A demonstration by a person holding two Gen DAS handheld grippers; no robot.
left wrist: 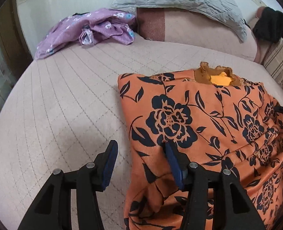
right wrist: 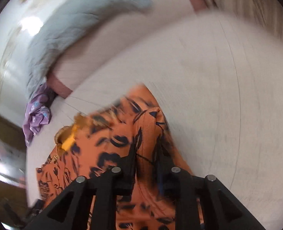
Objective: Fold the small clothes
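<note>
Now orange floral garment beside spread left fingers, pinched between right fingers

Left wrist view sharp, soft even daylight, faint shadows, fisheye bending bed edges, dark vignette corners, right wrist view heavily motion-blurred, print on orange garment smeared, bright glare patch upper left on wall

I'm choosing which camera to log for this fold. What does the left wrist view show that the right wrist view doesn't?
Only the left wrist view shows the open left gripper straddling the garment's left edge, a black item at the bed's far right, and sharp detail. Only the right wrist view, blurred, shows the right gripper pinching cloth. Both show the orange floral garment, purple clothes, grey pillow and quilted bed.
</note>
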